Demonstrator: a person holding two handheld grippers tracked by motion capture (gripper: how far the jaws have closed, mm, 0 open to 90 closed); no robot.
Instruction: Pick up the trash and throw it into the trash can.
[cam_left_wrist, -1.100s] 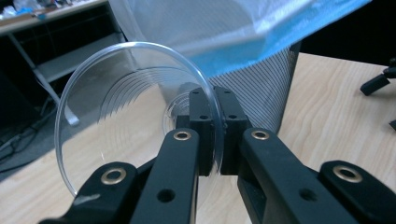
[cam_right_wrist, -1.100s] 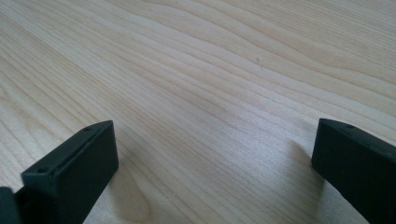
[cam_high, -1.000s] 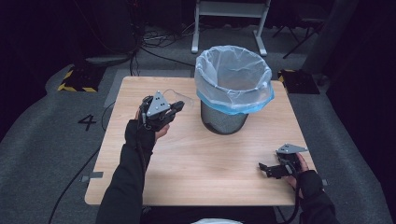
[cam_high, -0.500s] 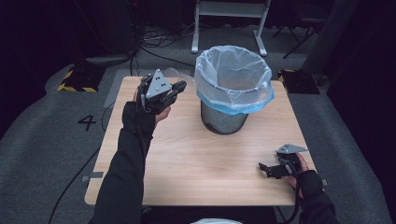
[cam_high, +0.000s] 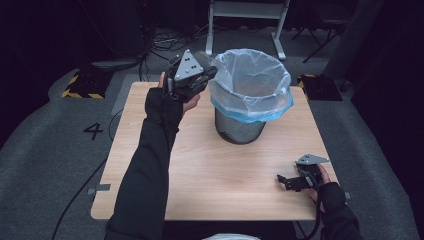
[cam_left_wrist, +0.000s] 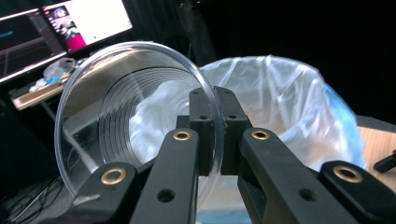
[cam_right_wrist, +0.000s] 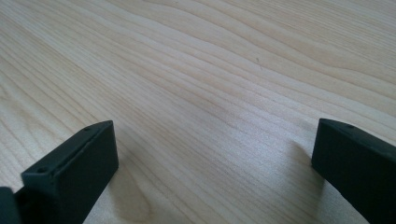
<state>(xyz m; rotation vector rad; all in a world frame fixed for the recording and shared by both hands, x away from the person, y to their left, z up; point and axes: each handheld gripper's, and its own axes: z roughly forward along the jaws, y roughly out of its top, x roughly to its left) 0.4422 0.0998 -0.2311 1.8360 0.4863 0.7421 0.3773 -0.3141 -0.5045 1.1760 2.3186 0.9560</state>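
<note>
My left gripper (cam_high: 202, 75) is raised at the left rim of a grey mesh bin (cam_high: 240, 125) lined with a pale blue bag (cam_high: 252, 82). It is shut on the rim of a clear plastic cup (cam_left_wrist: 126, 116), whose mouth faces the camera in the left gripper view; the jaws pinch its wall (cam_left_wrist: 215, 126). Behind the cup, the bag's opening (cam_left_wrist: 289, 107) shows. My right gripper (cam_high: 286, 181) rests low on the wooden table (cam_high: 225, 175) near its front right corner, jaws wide apart over bare wood (cam_right_wrist: 215, 112).
The bin stands at the back middle of the table. A white stand's legs (cam_high: 245, 20) and cables lie on the floor behind. Monitors (cam_left_wrist: 56, 28) glow far off in the left gripper view. Yellow-black striped blocks (cam_high: 75, 85) sit on the floor beside the table.
My left gripper has risen and moved back and to the right with the cup, from left of the bin up to the bin's rim. The right gripper has stayed put.
</note>
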